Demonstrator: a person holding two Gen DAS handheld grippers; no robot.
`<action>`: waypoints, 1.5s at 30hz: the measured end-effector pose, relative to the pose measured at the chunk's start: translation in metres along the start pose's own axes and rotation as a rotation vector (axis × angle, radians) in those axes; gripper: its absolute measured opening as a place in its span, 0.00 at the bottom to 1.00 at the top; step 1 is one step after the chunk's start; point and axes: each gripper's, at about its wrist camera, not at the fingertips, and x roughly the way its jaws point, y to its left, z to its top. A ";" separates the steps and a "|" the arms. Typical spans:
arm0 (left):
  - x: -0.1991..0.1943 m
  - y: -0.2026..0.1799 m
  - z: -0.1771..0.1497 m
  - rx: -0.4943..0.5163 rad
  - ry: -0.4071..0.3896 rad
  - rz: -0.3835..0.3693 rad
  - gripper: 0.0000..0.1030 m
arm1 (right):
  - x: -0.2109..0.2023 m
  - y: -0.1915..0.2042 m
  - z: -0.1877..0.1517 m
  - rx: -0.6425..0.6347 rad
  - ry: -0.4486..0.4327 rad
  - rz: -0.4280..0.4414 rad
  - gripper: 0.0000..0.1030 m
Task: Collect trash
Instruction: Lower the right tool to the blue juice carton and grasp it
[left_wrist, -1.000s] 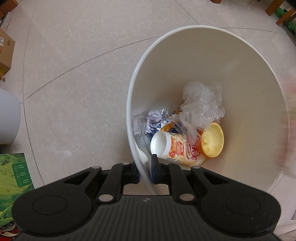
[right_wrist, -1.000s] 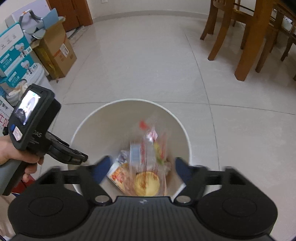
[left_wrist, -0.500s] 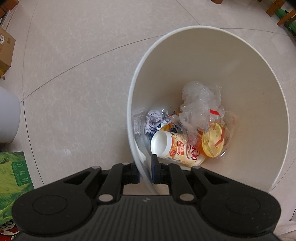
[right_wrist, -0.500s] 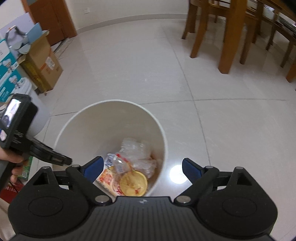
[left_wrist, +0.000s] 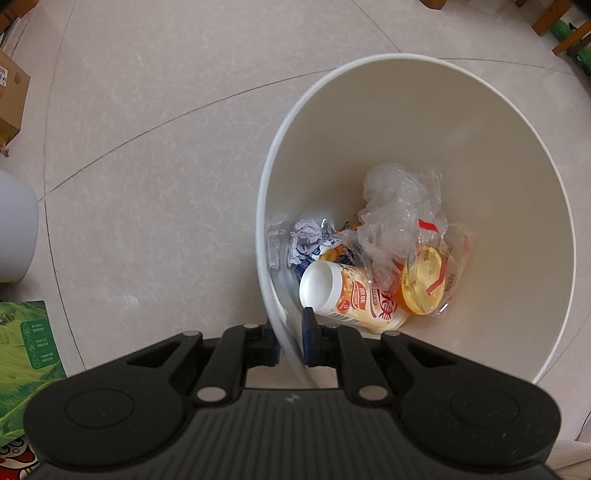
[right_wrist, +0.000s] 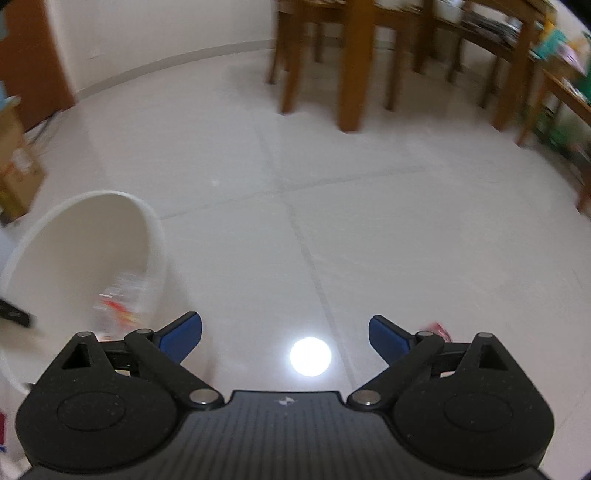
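A white bin (left_wrist: 517, 155) stands on the tiled floor, and my left gripper (left_wrist: 290, 341) is shut on its near rim. Inside lie a white-capped orange drink bottle (left_wrist: 351, 299), crumpled clear plastic (left_wrist: 399, 206), a clear wrapper with red marks over a yellow lid (left_wrist: 424, 280) and crumpled paper (left_wrist: 306, 240). In the right wrist view the bin (right_wrist: 74, 236) sits at the left, blurred. My right gripper (right_wrist: 284, 336) is open and holds nothing, over bare floor right of the bin. A small red scrap (right_wrist: 437, 328) shows on the floor behind its right finger.
Wooden table and chair legs (right_wrist: 351, 74) stand at the back right. Cardboard boxes (right_wrist: 14, 162) line the left side. A green box (left_wrist: 26, 347) and a white round container (left_wrist: 14, 229) sit left of the bin. Glossy floor tiles (right_wrist: 406, 240) spread ahead.
The clear wrapper dropped from my right gripper into the bin and settled over the yellow lid. My right gripper then swung right, away from the bin. The left gripper kept its hold.
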 end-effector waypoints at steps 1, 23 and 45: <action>0.000 -0.001 0.000 0.002 0.000 0.002 0.09 | 0.009 -0.015 -0.006 0.028 0.016 -0.020 0.96; 0.004 -0.003 0.001 -0.012 0.007 0.017 0.09 | 0.211 -0.134 -0.077 0.195 0.295 -0.146 0.84; 0.007 -0.001 0.004 -0.031 0.014 0.013 0.09 | 0.254 -0.138 -0.076 0.211 0.315 -0.156 0.65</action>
